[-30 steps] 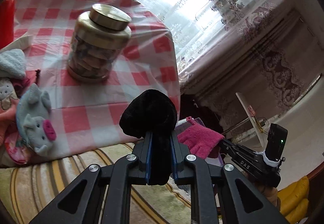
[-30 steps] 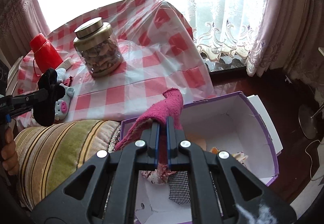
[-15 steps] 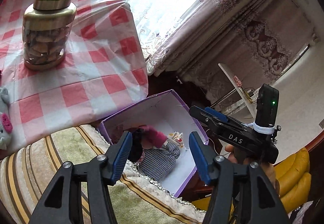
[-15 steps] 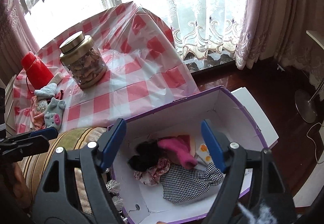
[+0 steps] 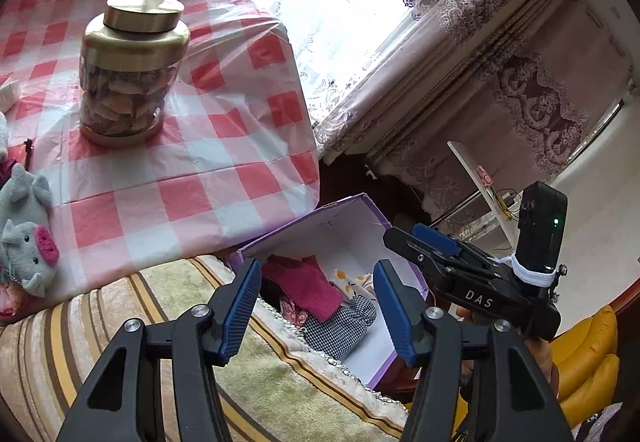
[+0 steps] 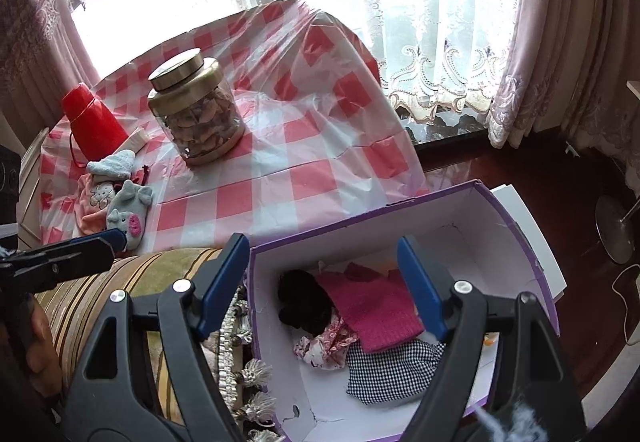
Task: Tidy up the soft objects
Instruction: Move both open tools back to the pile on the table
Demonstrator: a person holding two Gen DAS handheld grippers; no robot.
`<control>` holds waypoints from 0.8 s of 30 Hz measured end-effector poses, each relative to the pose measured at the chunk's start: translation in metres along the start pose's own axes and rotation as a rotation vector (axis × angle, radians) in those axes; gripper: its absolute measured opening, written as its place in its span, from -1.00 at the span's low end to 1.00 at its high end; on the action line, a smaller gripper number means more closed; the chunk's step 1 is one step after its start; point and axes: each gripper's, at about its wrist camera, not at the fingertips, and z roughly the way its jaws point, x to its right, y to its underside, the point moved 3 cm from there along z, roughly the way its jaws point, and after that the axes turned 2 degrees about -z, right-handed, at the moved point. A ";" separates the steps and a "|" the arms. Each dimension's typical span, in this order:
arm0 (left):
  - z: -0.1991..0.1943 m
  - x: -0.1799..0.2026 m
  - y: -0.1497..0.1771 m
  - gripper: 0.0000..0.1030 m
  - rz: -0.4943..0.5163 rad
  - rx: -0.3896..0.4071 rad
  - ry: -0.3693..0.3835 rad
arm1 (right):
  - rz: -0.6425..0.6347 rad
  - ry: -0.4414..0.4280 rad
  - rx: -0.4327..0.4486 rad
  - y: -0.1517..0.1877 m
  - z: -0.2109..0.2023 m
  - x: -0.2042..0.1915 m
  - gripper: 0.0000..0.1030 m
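A purple box point(image 6: 516, 230) with a white inside stands on the floor beside the table. In it lie a pink knit cloth point(image 6: 372, 306), a black soft thing point(image 6: 304, 302), a floral cloth point(image 6: 328, 342) and a checked cloth point(image 6: 392, 370). The box point(image 5: 356, 202) and the pink cloth point(image 5: 308, 286) also show in the left wrist view. My left gripper point(image 5: 316, 306) is open and empty above the box's near edge. My right gripper point(image 6: 324, 282) is open and empty over the box. A grey pig toy point(image 6: 128, 214), a pale blue soft heart point(image 6: 114, 164) and a pink pouch point(image 6: 90, 206) lie on the table at the left.
The table has a red-and-white checked cloth point(image 6: 280, 178). On it stand a glass jar with a gold lid point(image 6: 196, 110) and a red cup point(image 6: 94, 126). A striped cushion point(image 5: 100, 322) lies in front. Curtains point(image 6: 560, 22) hang behind.
Both grippers have opened. The black soft thing left the left gripper and the pink cloth left the right; both now lie in the box. The left gripper moved over the box.
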 end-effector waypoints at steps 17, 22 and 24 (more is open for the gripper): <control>-0.092 -0.110 -0.031 0.15 -0.097 0.162 -0.178 | -0.167 -0.194 -0.048 -0.029 0.036 -0.136 0.53; -0.106 -0.144 -0.043 0.15 -0.115 0.171 -0.223 | -0.134 -0.218 -0.034 -0.031 0.045 -0.159 0.53; -0.114 -0.155 -0.048 0.15 -0.128 0.185 -0.243 | -0.137 -0.225 -0.053 -0.029 0.051 -0.168 0.54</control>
